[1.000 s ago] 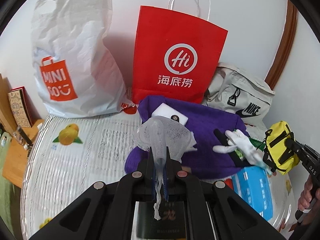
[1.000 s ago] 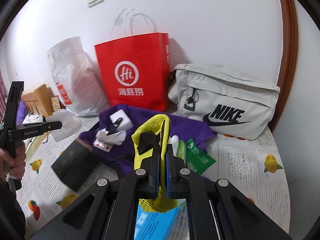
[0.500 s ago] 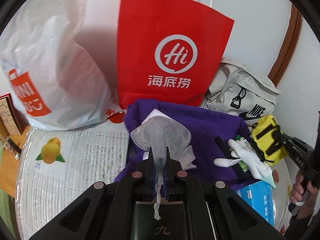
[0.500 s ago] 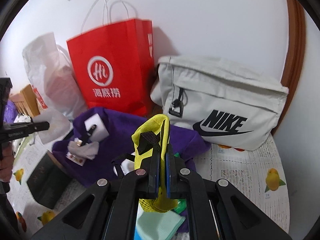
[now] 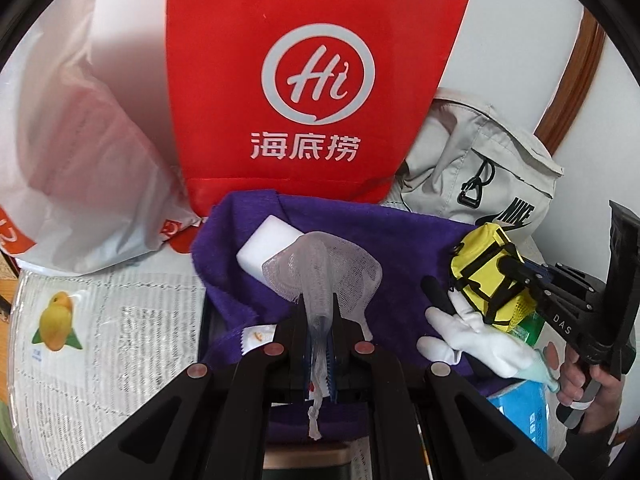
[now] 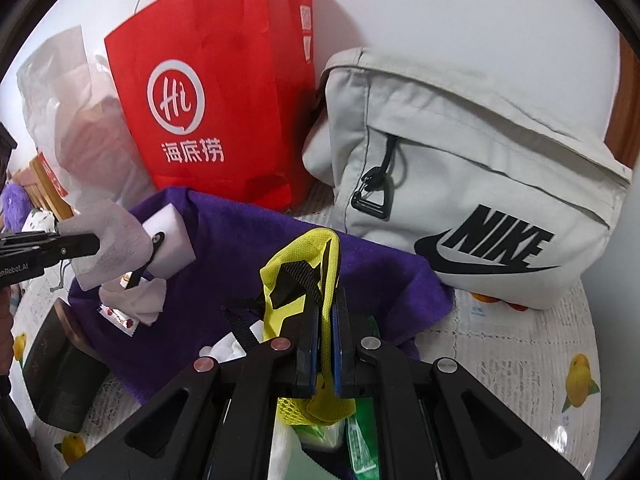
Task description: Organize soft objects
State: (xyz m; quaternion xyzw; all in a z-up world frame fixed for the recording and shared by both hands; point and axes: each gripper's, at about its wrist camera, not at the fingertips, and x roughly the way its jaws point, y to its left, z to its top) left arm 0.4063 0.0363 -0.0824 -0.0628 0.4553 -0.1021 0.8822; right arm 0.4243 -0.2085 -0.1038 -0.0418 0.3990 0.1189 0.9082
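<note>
My left gripper (image 5: pixel 320 320) is shut on a white mesh pouch (image 5: pixel 320 268), held above a purple towel (image 5: pixel 400 240) in front of the red paper bag (image 5: pixel 312 80). My right gripper (image 6: pixel 326 320) is shut on a small yellow mesh bag (image 6: pixel 300 268) with black straps, held over the towel (image 6: pixel 224 280) near the grey Nike bag (image 6: pixel 480 184). The right gripper with the yellow bag (image 5: pixel 488 280) also shows in the left wrist view. The left gripper with the pouch (image 6: pixel 108 236) shows at the left of the right wrist view.
A white plastic shopping bag (image 5: pixel 80 160) stands left of the red bag. On the towel lie a white block (image 5: pixel 264 248) and a white glove (image 5: pixel 476 340). A blue box (image 5: pixel 520 404), green packets (image 6: pixel 360 440) and a dark box (image 6: pixel 56 380) lie on the fruit-print tablecloth (image 5: pixel 100 340).
Both grippers have moved forward toward the bags at the back, still holding their items. The red bag and the Nike bag look larger and closer.
</note>
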